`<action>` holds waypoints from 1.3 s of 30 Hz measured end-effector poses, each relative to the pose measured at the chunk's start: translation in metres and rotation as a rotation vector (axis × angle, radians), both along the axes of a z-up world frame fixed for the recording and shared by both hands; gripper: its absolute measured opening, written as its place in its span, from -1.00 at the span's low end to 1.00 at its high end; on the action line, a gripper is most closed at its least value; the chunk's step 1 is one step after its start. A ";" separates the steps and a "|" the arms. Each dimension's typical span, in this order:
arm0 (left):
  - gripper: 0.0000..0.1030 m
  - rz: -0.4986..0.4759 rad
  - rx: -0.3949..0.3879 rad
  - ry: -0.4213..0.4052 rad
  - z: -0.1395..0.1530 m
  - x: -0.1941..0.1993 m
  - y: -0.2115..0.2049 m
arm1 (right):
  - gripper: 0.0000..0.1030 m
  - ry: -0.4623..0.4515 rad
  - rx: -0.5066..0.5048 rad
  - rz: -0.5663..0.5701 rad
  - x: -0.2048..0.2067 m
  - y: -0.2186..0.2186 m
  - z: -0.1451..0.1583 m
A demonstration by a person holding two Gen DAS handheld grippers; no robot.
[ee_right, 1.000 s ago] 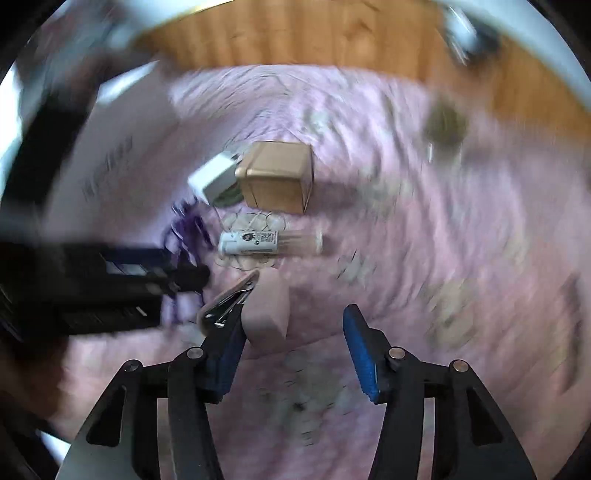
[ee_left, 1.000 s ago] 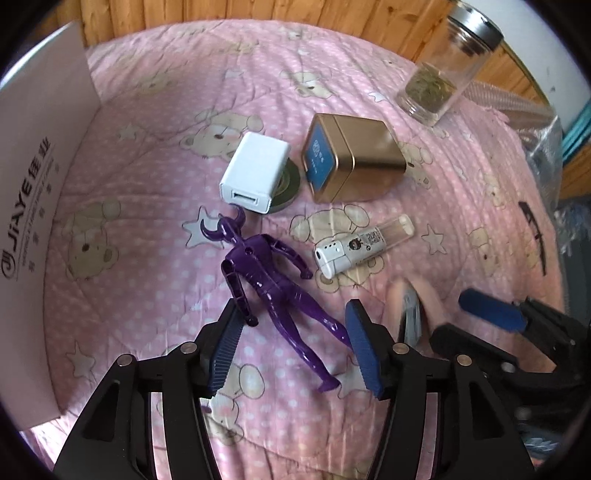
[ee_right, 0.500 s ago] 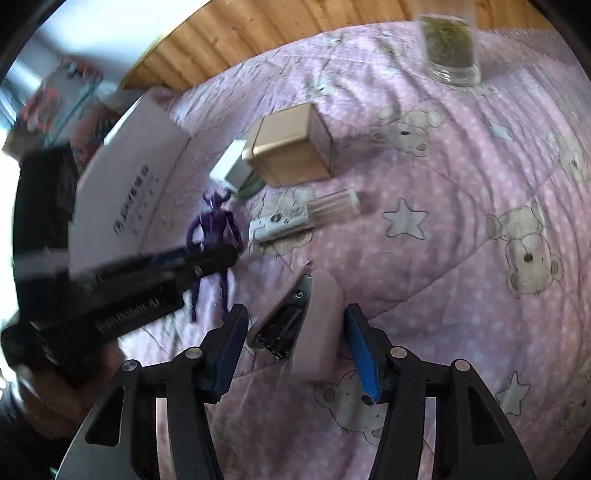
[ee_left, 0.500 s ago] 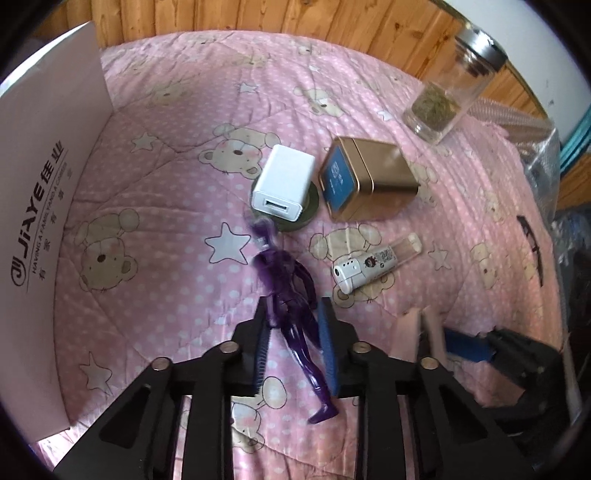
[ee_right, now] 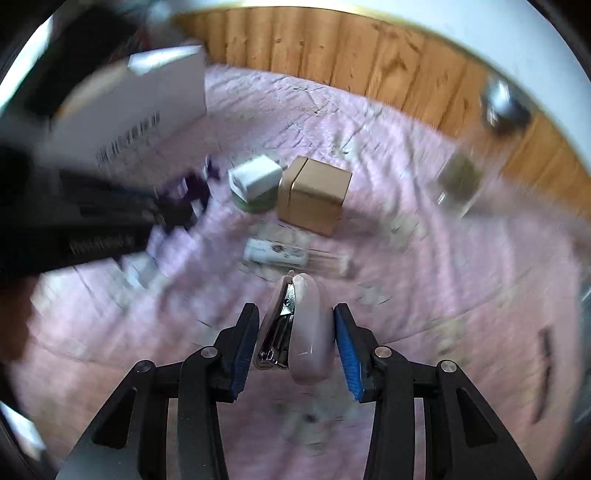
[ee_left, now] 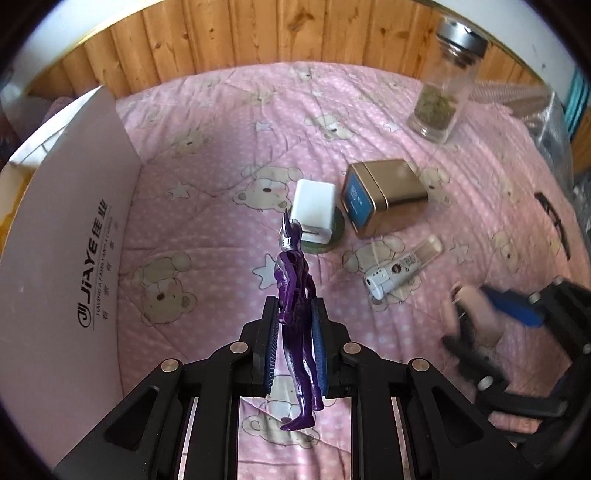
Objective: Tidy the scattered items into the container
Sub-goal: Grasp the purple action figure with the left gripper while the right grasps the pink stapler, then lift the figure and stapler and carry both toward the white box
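My left gripper (ee_left: 295, 310) is shut on a purple toy figure (ee_left: 291, 266), jaws still closing, and holds it upright above the pink quilt (ee_left: 207, 206). The white cardboard box (ee_left: 74, 258) stands open to its left. In the right wrist view a pink stapler (ee_right: 308, 332) stands on edge between the blue pads of my right gripper (ee_right: 295, 312). Those jaws are closing, with a thin gap still showing at the right pad. In the left wrist view the stapler (ee_left: 476, 314) appears blurred at lower right.
On the quilt lie a white charger (ee_left: 314, 206) on a green disc (ee_left: 337, 236), a gold tin (ee_left: 388, 192) and a small clear-capped bottle (ee_left: 399, 269). A glass jar (ee_left: 443, 92) stands at the back right. A wooden wall (ee_left: 295, 33) bounds the far side.
My left gripper shut on the purple figure and raised it from lying flat to upright. My right gripper's jaws narrowed around the stapler, and the gripper rolled and shifted.
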State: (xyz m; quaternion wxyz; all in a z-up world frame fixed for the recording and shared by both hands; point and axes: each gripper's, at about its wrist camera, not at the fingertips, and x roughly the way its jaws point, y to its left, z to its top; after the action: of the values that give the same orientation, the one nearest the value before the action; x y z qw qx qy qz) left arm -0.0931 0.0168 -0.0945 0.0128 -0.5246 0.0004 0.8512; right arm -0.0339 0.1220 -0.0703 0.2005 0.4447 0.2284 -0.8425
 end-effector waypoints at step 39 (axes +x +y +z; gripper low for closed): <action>-0.78 0.033 0.279 0.045 0.042 0.026 -0.020 | -0.47 -0.150 -0.391 -0.081 -0.007 0.031 0.022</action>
State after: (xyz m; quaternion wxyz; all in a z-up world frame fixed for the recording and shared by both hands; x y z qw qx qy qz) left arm -0.0675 -0.0029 -0.0526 0.0716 -0.4986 -0.1266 0.8545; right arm -0.0414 0.1531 -0.0487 0.2654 0.4678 0.0270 -0.8426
